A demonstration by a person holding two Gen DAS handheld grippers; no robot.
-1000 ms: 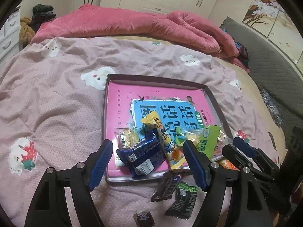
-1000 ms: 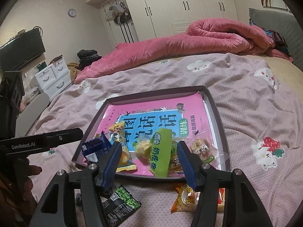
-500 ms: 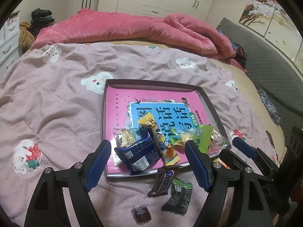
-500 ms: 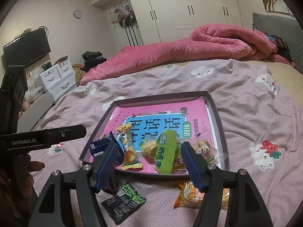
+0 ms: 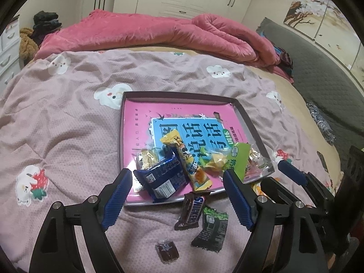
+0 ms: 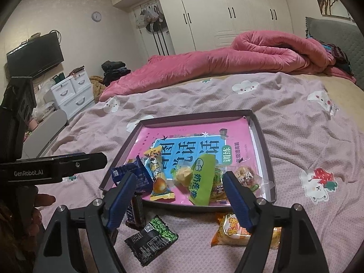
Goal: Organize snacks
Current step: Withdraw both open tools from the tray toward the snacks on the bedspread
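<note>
A dark tray (image 5: 179,95) (image 6: 264,134) with a pink book in it lies on the bed. Its near end holds a blue packet (image 5: 162,177) (image 6: 130,173), a yellow stick snack (image 5: 188,163) (image 6: 157,173), a green packet (image 5: 237,161) (image 6: 202,182) and small candies. Outside the near rim lie a Snickers bar (image 5: 192,211) (image 6: 135,211), a black-and-green pea packet (image 5: 211,229) (image 6: 151,238), a small dark candy (image 5: 167,249) and an orange packet (image 6: 236,229). My left gripper (image 5: 177,198) is open and empty above the Snickers. My right gripper (image 6: 179,198) is open and empty above the tray's near rim.
A pink quilt (image 5: 159,31) (image 6: 227,61) is bunched at the far side of the bed. The pink sheet (image 5: 56,125) spreads around the tray. White drawers (image 6: 72,93) and a TV (image 6: 34,54) stand left of the bed. A grey headboard (image 5: 318,72) is at the right.
Both grippers have drawn back and up from the tray, so more of the loose snacks on the sheet show. Both stay open and empty.
</note>
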